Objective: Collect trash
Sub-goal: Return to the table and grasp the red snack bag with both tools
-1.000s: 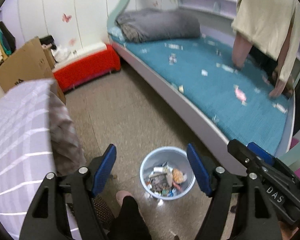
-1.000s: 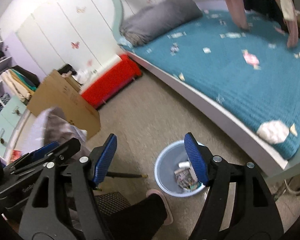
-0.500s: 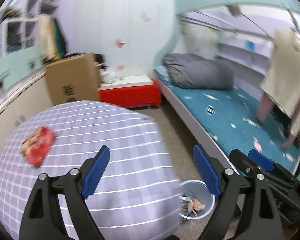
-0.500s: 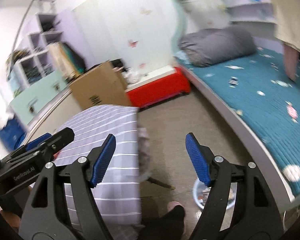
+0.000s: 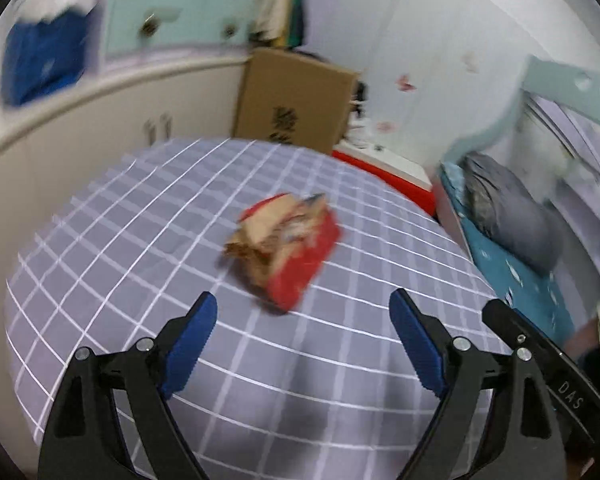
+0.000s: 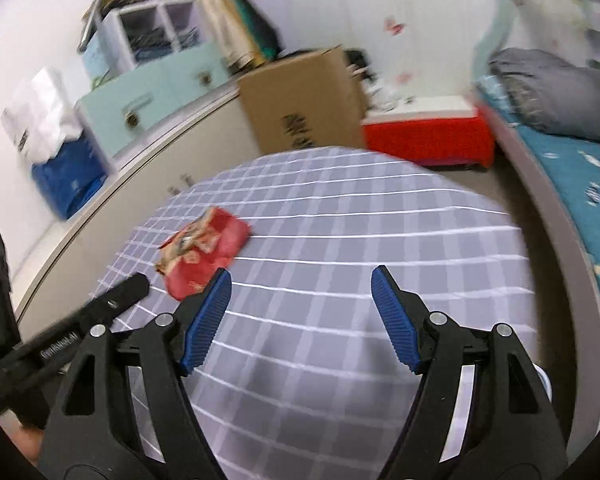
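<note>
- Left gripper (image 5: 303,322): jaws wide, empty; they have just been opening.
- Right gripper (image 6: 301,298): jaws wide, empty.
- Red wrapper (image 5: 286,250) lies on the checked bench (image 5: 148,216), just ahead of the left jaws.
- Advice: straddle its narrow width, lower, then close.

Left gripper (image 5: 303,330) is angling downward, its blue-padded fingers (image 5: 190,338) spread wide with nothing between them; the jaws have just been opening. Right gripper (image 6: 301,312) is pointing downward too, fingers (image 6: 394,322) standing apart and gripping nothing. Each gripper's black frame is showing at the other view's lower edge: they are travelling side by side.
</note>
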Demonstrator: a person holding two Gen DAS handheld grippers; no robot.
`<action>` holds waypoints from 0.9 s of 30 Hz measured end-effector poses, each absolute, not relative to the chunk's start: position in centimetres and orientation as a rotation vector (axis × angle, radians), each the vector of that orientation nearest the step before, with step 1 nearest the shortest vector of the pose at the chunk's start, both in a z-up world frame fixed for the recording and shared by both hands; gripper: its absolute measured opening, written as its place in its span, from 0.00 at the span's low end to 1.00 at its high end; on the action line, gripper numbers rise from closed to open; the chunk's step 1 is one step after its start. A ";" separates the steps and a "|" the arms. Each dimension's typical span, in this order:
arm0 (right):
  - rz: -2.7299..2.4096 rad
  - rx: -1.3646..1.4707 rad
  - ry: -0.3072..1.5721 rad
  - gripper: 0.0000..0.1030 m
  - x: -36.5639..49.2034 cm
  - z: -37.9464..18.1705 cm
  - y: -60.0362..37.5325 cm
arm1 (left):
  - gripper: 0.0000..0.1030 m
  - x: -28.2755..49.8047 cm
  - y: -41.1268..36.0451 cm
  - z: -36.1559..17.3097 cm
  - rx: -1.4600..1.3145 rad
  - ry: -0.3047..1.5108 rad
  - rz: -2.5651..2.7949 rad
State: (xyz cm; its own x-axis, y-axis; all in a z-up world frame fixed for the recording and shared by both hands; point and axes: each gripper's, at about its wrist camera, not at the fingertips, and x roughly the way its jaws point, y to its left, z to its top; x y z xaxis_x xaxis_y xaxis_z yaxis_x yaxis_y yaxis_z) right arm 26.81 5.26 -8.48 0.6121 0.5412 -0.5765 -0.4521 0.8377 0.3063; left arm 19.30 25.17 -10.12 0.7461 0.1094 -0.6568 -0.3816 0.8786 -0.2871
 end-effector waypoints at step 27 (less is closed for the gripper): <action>0.988 0.118 0.907 0.70 39.9 -12.1 19.3 | 0.44 27.1 30.3 -13.9 -0.411 0.809 0.317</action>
State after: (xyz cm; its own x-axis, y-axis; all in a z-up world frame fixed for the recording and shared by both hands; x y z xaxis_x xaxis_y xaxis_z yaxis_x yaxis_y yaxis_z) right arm 39.91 19.28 -12.08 0.2282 0.7615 -0.6066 -0.6696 0.5751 0.4700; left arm 27.14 30.28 -13.93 0.6507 0.1169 -0.7503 -0.4246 0.8752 -0.2319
